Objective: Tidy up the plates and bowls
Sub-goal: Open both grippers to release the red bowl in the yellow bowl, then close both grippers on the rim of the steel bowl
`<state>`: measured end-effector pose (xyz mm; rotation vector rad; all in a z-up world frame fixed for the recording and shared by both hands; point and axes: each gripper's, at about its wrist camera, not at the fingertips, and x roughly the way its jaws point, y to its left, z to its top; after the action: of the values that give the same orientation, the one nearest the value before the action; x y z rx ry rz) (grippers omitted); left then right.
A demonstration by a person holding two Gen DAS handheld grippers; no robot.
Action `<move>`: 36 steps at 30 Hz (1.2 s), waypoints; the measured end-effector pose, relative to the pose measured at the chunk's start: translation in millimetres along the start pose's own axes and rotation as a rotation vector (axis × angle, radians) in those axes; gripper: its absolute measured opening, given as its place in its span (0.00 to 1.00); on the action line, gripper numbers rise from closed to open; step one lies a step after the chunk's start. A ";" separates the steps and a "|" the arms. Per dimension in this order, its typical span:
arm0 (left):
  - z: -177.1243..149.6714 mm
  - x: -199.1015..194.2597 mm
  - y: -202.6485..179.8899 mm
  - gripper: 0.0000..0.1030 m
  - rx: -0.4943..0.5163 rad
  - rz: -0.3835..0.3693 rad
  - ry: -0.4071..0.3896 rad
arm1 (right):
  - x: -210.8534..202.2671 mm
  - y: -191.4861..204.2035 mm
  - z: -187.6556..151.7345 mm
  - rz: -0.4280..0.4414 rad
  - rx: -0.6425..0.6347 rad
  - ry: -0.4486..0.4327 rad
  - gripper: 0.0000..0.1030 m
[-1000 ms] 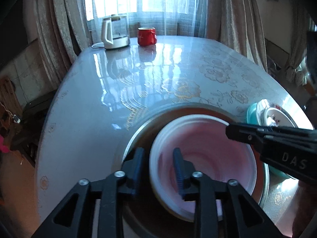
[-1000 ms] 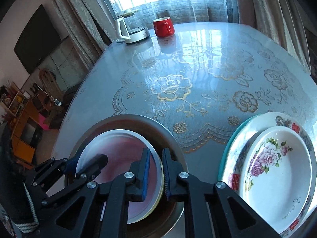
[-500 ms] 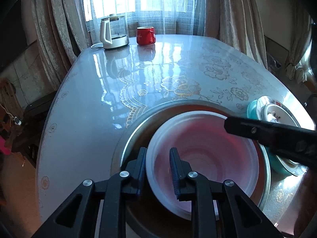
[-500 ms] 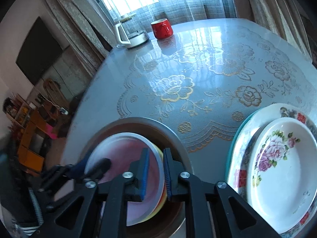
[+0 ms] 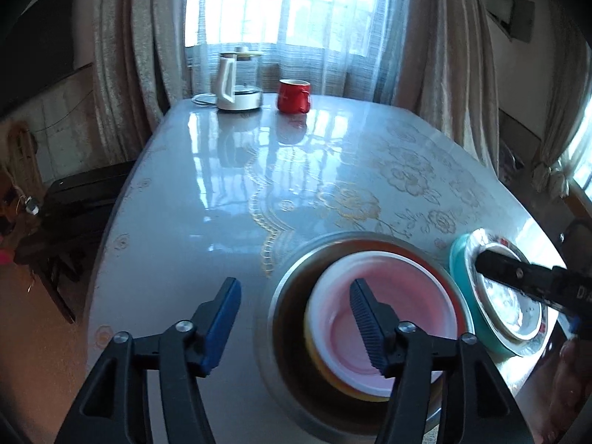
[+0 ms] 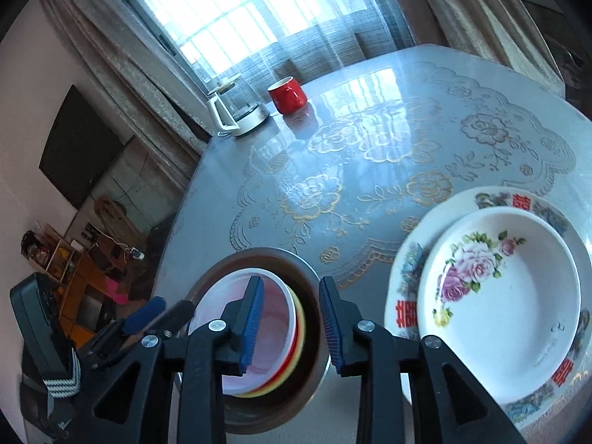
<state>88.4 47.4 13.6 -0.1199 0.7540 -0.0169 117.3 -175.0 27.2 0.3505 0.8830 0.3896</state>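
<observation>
Pink bowl point(image 5: 384, 318), mouth up, round with no long axis, nests on yellow and red bowls inside the steel basin point(image 5: 285, 318) at the table's point(image 5: 177, 222) near edge. Beside it, floral plates point(image 6: 499, 292) sit stacked. Left gripper point(image 5: 296, 325) and right gripper point(image 6: 292, 325) have just been opening, holding nothing. Sorting looks mostly done.

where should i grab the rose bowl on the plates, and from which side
Grip the rose bowl by its raised near rim, one finger inside, one outside, coming in from the near edge. It sits level on the plate, and that rim is all that stands proud.
</observation>
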 end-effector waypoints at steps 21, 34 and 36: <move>-27.6 3.3 37.0 0.40 -0.089 -0.059 0.133 | 17.0 -9.0 -31.0 -0.084 0.089 0.242 0.41; -25.9 11.6 22.3 0.27 0.006 -0.111 0.229 | 34.7 -1.3 -36.9 -0.106 0.056 0.282 0.36; -25.0 13.0 18.8 0.23 0.033 -0.123 0.246 | 36.8 0.4 -37.0 -0.111 0.050 0.283 0.36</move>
<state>80.3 62.7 -15.5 -0.1340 0.9906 -0.1632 108.8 -152.5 -19.1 0.2949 1.1852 0.3192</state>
